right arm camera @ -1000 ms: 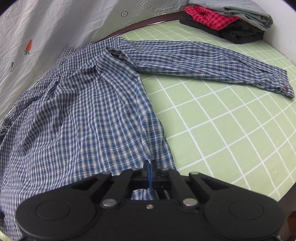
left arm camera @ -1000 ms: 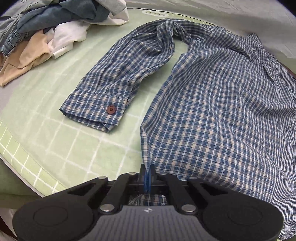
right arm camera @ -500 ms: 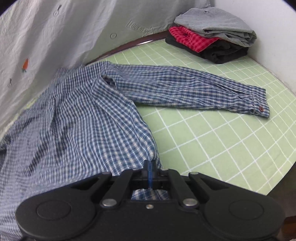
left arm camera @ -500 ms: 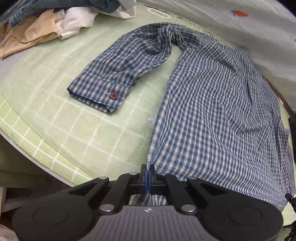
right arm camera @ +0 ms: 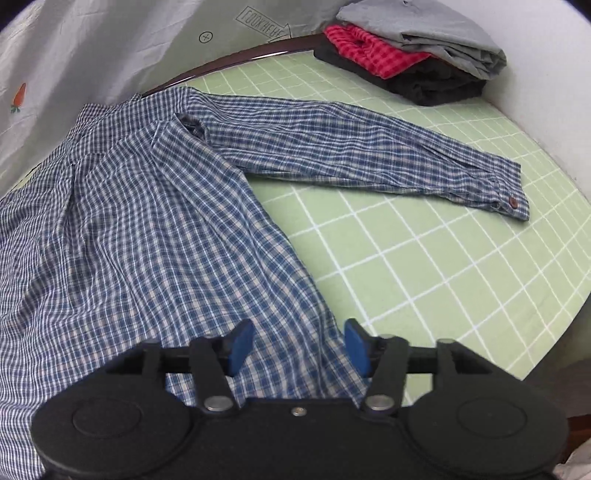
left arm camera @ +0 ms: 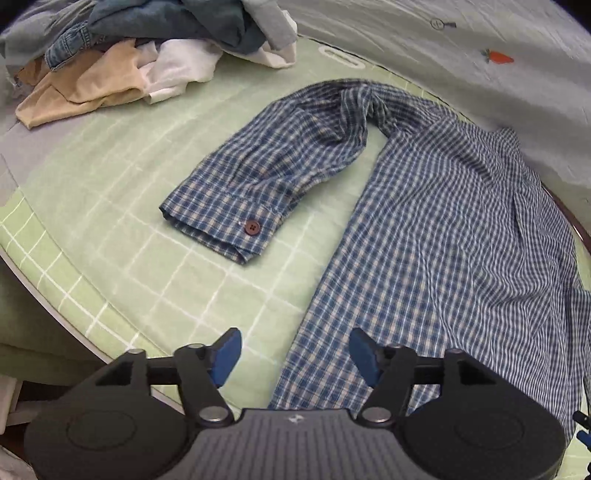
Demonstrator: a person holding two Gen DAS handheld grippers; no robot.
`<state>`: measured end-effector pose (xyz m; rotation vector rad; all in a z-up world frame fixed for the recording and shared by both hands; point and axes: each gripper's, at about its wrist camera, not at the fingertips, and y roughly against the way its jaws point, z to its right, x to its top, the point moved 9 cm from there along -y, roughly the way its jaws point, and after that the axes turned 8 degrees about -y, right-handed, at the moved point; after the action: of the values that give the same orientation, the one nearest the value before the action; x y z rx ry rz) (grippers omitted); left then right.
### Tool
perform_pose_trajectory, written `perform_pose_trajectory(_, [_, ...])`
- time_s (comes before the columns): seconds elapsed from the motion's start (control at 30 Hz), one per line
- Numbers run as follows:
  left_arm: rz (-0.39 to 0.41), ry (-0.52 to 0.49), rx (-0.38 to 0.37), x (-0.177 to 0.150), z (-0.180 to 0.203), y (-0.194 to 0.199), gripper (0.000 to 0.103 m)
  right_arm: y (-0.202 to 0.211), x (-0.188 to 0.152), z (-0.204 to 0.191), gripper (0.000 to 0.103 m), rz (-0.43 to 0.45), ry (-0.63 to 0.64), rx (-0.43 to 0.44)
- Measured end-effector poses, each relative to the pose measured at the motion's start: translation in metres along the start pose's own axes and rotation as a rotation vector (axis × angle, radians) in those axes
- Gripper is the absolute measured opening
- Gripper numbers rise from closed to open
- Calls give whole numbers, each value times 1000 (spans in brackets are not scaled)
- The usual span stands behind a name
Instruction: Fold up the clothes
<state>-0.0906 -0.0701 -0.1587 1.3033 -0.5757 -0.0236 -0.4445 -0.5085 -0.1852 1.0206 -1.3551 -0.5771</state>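
Blue plaid cloth is spread flat across the green checked table (left arm camera: pixel 122 266): the shirt (left arm camera: pixel 454 258) is laid out with a sleeve flung to each side, the hem at the near edge. The left gripper (left arm camera: pixel 294 354) is seen with its jaws opening, the hem edge lying loose between the blue pads, nothing pinched. The right gripper (right arm camera: pixel 299 345) is likewise opening over the released hem, with folded clothes (right arm camera: pixel 413 55) stacked beyond

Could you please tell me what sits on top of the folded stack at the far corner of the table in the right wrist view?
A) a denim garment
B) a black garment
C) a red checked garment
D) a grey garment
D: the grey garment lies uppermost, over the red checked garment and the black garment.
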Motion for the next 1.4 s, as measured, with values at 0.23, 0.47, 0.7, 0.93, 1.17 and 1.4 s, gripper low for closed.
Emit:
perform_pose_trajectory(0.23, [26,3,116,35,-30,-21,78,-5,-11,-61,88,25,155,4])
perform_pose_trajectory(0.47, [38,-180,100,61,-12,-57,81,-16,-48,-114,91,-43,223,53])
perform_pose_trajectory(0.7, [59,-457,164,76,-5,-85,72,-20,-68,-134,96,-50,174,25])
perform_pose_trajectory(0.93, [145,-519,297,94,-40,-66,15,-17,-76,-135,97,-35,85,-24])
perform_pose_trajectory(1.17, [361,-670,599,130,-85,-13,15,-17,-76,-140,99,-29,20,-49])
perform_pose_trajectory(1.4, [244,-656,590,128,-109,-41,20,-21,-76,-146,102,-36,-2,-46])
